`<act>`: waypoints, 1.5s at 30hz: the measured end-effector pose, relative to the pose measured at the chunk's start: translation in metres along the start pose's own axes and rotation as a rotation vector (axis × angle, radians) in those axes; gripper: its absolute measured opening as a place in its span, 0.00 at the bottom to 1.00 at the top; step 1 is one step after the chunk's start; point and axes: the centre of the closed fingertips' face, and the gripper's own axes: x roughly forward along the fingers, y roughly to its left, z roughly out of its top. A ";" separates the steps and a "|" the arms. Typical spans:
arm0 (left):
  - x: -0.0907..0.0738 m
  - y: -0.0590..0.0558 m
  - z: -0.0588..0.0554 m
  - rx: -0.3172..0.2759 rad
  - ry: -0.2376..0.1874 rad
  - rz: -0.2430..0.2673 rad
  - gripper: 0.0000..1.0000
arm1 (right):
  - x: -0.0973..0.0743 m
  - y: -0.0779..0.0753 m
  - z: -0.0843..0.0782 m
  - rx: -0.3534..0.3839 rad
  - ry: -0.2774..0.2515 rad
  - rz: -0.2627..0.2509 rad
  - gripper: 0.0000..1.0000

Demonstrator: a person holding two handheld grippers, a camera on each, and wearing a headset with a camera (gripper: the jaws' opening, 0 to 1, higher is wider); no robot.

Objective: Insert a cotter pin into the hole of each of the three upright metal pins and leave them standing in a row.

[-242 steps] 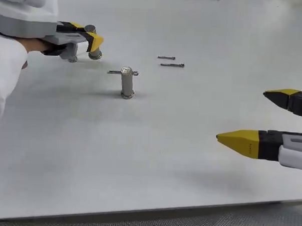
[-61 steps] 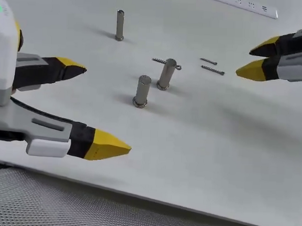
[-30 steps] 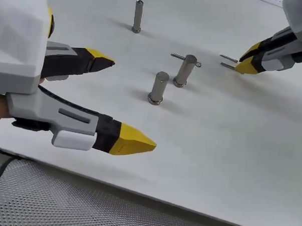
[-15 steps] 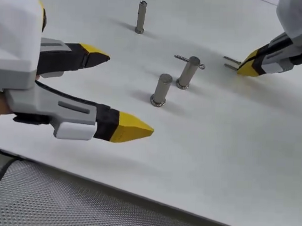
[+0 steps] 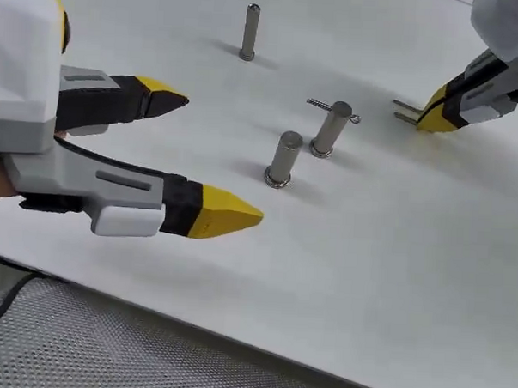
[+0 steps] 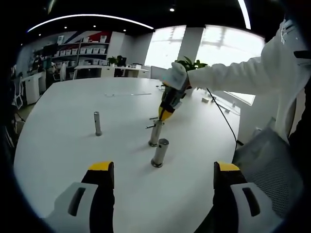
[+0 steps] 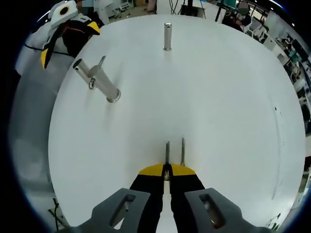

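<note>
On the white table, near its middle, the fitted pin stands upright. The inserted cotter pin goes through the hole near its top, with the straight legs coming out on one side and the loop on the other. Just beside the fitted pin, on the side nearer to the person, stands the bare pin. It is also upright and does not touch the fitted pin. The far pin stands well apart from the fitted pin, on the side away from the person.

To the right of the fitted pin, near it, the right gripper is low at the table. Its jaws are pressed together on the near end of the held cotter pin, which lies flat on the table. The second cotter pin lies just beside the held one, almost parallel to it, and outside the jaws.

To the left of the fitted pin, on the person's side, is the left gripper. Its jaws are spread wide and there is nothing between them. In the left gripper view the bare pin and the fitted pin stand ahead of it, in line with the gap between the two jaws, and well apart from the jaws.
</note>
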 end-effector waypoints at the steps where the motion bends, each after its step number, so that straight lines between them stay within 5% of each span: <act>1: 0.000 0.000 0.000 -0.002 0.000 0.001 0.82 | 0.000 0.000 0.001 -0.033 0.020 0.003 0.00; 12: -0.002 0.000 -0.004 -0.019 0.009 0.009 0.82 | 0.002 -0.005 -0.001 -0.126 0.178 0.039 0.00; 24: -0.001 -0.002 -0.002 -0.035 -0.008 0.010 0.79 | 0.002 -0.003 -0.005 -0.101 0.217 0.037 0.00; 36: -0.003 -0.004 0.001 -0.026 -0.014 0.008 0.78 | -0.003 0.002 -0.006 -0.112 0.196 -0.010 0.00; 45: -0.003 0.000 0.007 -0.027 -0.027 0.031 0.72 | -0.031 0.000 0.011 -0.120 0.086 -0.120 0.00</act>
